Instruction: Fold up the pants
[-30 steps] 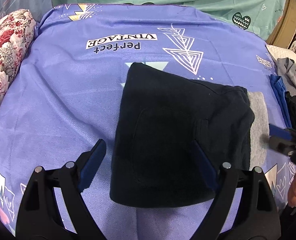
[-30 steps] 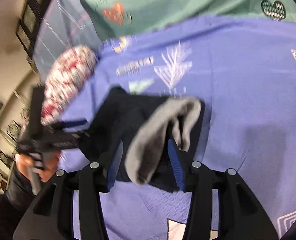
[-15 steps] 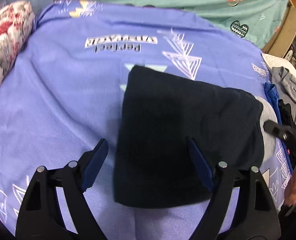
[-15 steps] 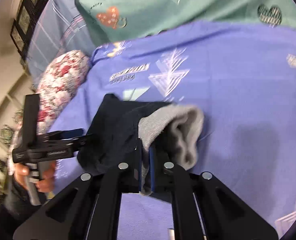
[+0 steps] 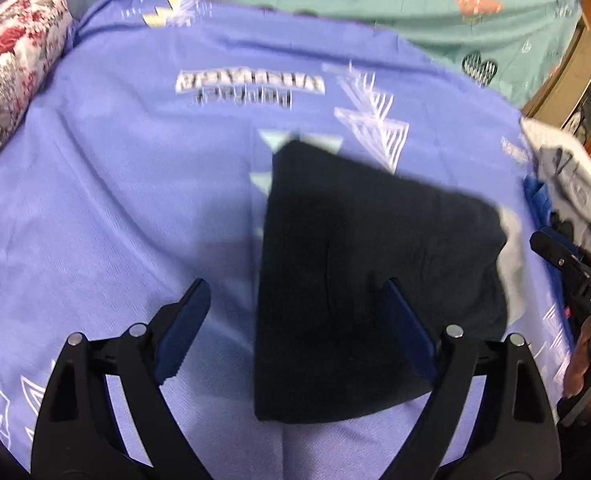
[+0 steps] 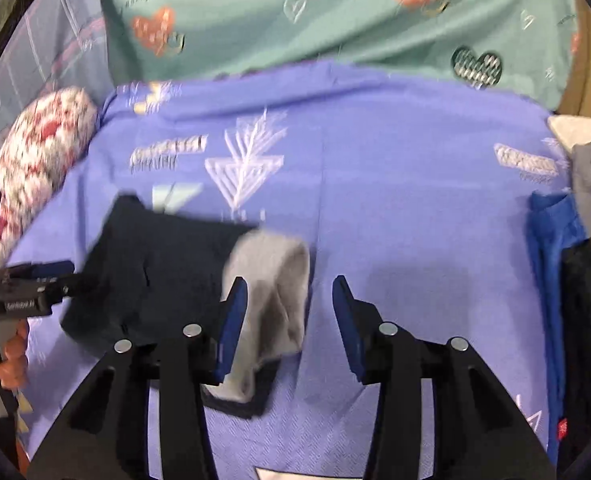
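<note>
My left tool [image 5: 295,312] stood wide with its jaws opening, the right blue pad over the folded dark pants [image 5: 375,272] and the left pad over the bare purple bedsheet [image 5: 135,180]; it gripped nothing. My right tool [image 6: 291,312] had its jaws opening too, partway apart, with the grey waistband [image 6: 279,280] just beside its left pad and released. The pants lay folded flat near the middle of the sheet, grey band at their right end. Far left sat a floral pillow [image 5: 11,60]; on the right edge lay a pile of other clothes [image 6: 567,260], blue and grey. A teal heart-print cloth [image 6: 335,12] lay beyond the sheet
</note>
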`<state>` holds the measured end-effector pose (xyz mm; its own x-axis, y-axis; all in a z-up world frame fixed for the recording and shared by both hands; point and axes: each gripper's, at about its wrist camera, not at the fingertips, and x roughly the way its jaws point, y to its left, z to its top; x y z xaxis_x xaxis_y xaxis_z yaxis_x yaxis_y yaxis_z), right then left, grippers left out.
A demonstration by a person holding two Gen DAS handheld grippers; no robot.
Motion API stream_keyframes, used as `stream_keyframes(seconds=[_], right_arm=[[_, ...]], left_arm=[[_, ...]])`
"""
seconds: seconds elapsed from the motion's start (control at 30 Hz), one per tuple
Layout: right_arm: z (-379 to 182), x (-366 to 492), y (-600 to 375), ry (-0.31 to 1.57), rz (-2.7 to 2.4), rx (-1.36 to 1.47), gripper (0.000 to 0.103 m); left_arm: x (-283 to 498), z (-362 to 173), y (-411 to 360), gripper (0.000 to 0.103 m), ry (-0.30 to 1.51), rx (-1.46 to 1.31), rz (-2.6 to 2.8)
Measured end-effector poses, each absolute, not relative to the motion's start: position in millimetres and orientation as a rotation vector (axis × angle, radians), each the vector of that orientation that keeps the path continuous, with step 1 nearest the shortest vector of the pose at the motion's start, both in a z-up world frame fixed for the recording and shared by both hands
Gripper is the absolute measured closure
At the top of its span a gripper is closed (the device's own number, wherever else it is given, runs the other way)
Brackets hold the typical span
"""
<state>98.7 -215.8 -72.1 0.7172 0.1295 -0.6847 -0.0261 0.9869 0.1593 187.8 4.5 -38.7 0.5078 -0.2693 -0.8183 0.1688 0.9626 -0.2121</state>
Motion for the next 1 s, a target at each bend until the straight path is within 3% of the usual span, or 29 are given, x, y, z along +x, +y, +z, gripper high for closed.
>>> stream_keyframes(seconds=[0.17, 0.4, 0.5, 0.7, 0.8, 0.83, 0.87, 1.0], right_arm=[[-63, 124, -183, 0.751, 0.203, 0.169, 0.073], [-85, 154, -167, 0.822, 0.248, 0.126, 0.078], [-97, 166, -181, 0.807, 0.219, 0.111, 0.103], [-103, 173, -197, 0.814, 0.253, 0.221, 0.103], [-88, 154, -196, 0.828, 0.276, 0.228, 0.094], [-83, 145, -194, 0.827, 0.276, 0.205, 0.085], [-80, 131, -189, 0.841, 0.270, 0.156, 0.082], [-99, 93, -173, 0.910, 0.274, -0.001, 0.082]], left_arm=[[219, -33, 6, 0.014, 1.001, -0.112, -0.191], [260, -54, 16, 0.011, 1.042, -0.206, -0.176], [274, -67, 18, 0.004, 1.065, -0.221, -0.157], [268, -66, 20, 0.002, 1.064, -0.218, -0.130], [244, -48, 28, 0.004, 1.032, -0.215, -0.127], [234, -44, 30, 0.003, 1.018, -0.207, -0.129], [220, -42, 30, 0.003, 1.011, -0.193, -0.137], [196, -60, 23, 0.003, 1.026, -0.110, -0.120]])
